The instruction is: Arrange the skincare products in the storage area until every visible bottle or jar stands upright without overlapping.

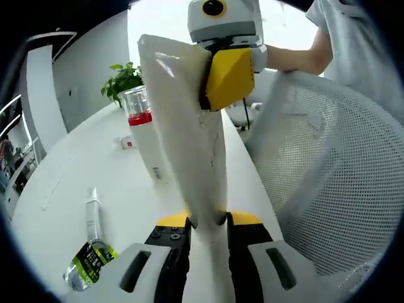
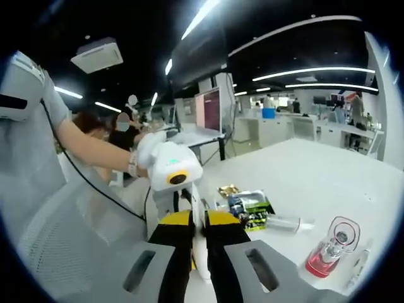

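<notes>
Left gripper view: tall tube (image 1: 189, 126) stands up from between the left gripper (image 1: 208, 228) jaws, right gripper (image 1: 230, 76) clamped on its upper right side. Behind the tube, left, a clear-capped bottle (image 1: 140, 120) upright on the table (image 1: 63, 170); plant (image 1: 123, 79) further back. Small bottle (image 1: 91, 243) lies flat near left. Mesh chair (image 1: 328, 177) right of the table edge.

Right gripper view: capped bottle (image 2: 331, 249) tipped at right, small bottle (image 2: 265, 218) lying between it and the jaws.

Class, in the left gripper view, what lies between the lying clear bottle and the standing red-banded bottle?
Bare white table separates the lying bottle from the red-banded bottle.
</notes>
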Tool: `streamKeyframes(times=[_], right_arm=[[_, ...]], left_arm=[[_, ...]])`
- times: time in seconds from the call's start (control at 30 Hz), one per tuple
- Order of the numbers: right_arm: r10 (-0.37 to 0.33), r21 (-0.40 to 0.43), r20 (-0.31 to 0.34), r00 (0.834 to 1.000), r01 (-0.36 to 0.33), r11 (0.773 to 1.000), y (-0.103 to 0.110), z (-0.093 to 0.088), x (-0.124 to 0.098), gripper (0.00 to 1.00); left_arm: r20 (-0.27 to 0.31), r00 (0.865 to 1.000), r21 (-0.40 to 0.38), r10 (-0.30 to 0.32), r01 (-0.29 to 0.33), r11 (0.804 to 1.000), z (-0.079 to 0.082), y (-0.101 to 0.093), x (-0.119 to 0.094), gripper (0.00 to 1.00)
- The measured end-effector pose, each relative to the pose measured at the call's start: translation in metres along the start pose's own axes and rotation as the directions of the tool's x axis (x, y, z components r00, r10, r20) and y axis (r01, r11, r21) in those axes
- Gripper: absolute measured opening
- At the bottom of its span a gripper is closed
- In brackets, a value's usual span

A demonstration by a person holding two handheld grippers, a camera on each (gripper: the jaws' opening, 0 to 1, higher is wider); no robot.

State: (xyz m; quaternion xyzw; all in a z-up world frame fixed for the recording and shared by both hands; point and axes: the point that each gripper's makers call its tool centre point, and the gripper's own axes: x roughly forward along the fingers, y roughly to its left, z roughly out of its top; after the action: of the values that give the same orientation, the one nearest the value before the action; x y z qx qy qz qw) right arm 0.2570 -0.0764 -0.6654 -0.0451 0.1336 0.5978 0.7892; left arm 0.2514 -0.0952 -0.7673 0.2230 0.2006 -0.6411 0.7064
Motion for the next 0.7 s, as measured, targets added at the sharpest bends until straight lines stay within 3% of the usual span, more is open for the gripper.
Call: streamKeyframes(times=[0.27, 0.47, 0.57, 0.7], right_arm=[[-0.029, 0.027, 0.007, 1.0, 0.028, 0.999, -0.005, 0.002, -0.002, 0.12], [-0.085, 0.038, 0.069, 0.994, 0.082, 0.996, -0.015, 0.017, -0.011, 0.13], [-0.12, 0.06, 0.112, 0.986, 0.114, 0.992, -0.023, 0.026, -0.018, 0.17], [-0.236, 0.064, 0.184, 0.954, 0.228, 0.971, -0.045, 0.042, -0.035, 0.13]], left_arm=[[-0.002, 1.0, 0.008, 0.007, -0.007, 1.0, 0.0, 0.002, 0.001, 0.18], [0.003, 1.0, 0.009, 0.027, -0.027, 1.0, 0.002, 0.009, 0.005, 0.18], [0.006, 0.999, 0.005, 0.043, -0.043, 0.999, 0.005, 0.013, 0.008, 0.18], [0.007, 0.999, 0.005, 0.05, -0.05, 0.999, 0.008, 0.017, 0.012, 0.18]])
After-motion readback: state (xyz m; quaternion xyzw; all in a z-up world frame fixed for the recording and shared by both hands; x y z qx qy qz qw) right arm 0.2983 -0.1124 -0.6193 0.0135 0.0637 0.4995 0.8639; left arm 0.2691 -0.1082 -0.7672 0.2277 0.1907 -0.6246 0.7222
